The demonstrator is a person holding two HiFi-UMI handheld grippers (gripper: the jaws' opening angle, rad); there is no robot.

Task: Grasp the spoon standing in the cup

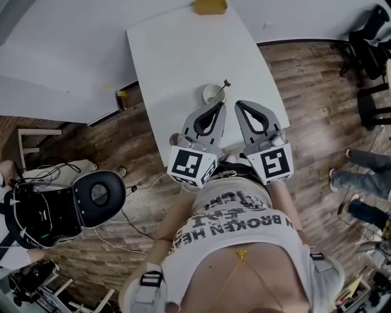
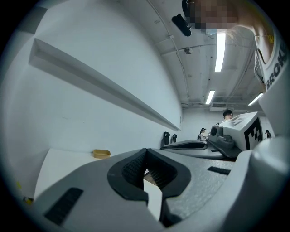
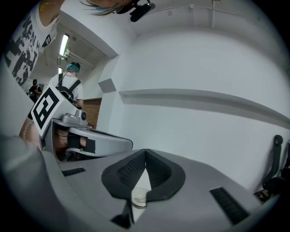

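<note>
A white cup (image 1: 213, 93) stands near the front of the white table (image 1: 177, 49). A dark-handled spoon (image 1: 225, 84) stands in it and leans to the right. Both grippers hover side by side just in front of the cup. My left gripper (image 1: 219, 104) is shut and empty, its tips close to the cup's near rim. My right gripper (image 1: 239, 103) is shut and empty, just right of the cup. In the right gripper view the cup (image 3: 139, 197) shows below the closed jaws (image 3: 145, 152). The left gripper view shows closed jaws (image 2: 146, 151) over bare table.
A yellow dish (image 1: 211, 6) sits at the table's far edge and shows again as the yellow dish (image 2: 101, 153). A black stool (image 1: 98, 192) and cables lie on the wood floor at left. Dark chairs (image 1: 369, 49) and a person's legs (image 1: 363, 177) are at right.
</note>
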